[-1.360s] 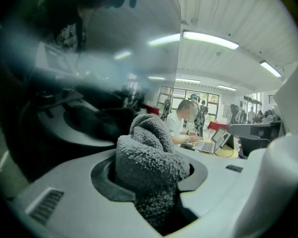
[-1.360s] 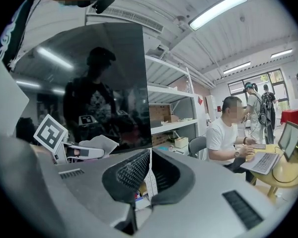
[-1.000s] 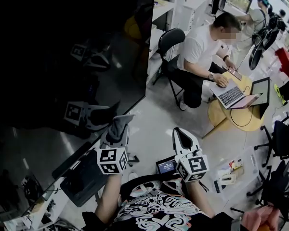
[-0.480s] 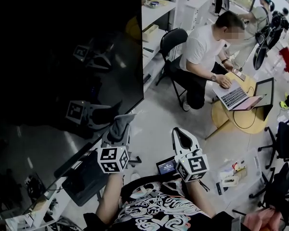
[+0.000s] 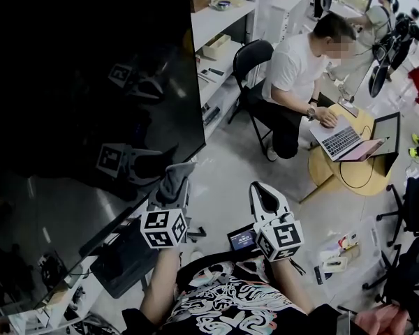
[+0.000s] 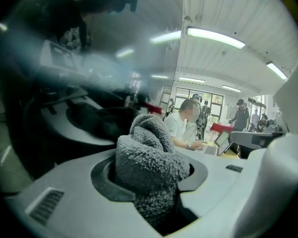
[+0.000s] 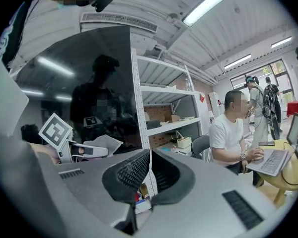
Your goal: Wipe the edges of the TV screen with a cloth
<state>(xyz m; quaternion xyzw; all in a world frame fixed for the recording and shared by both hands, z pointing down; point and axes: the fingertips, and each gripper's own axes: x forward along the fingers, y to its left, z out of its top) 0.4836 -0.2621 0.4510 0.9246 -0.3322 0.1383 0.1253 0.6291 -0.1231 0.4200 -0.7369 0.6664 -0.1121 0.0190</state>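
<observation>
Change: the screen's [image 5: 91,82] right edge is seen further left in the head view than a second ago, and more of the shelf [image 5: 220,21] is uncovered. (The camera is judged to have turned, since both grippers are kept at the same spot in the view.)
Meaning for task: no wiping stroke is shown over this second, so the edges are judged yet to be wiped.
Cloth [image 6: 150,157]: grey and bunched, it is held near the screen's lower right corner, just beside the lower edge. Contact cannot be told.
Left gripper [image 5: 173,185]: it is clamped on the cloth and pointed forward toward the screen, with the forearm raised.
Right gripper [image 5: 264,195]: the jaws are pressed together with nothing between them. It is held level with the left gripper, apart from the screen.
</observation>
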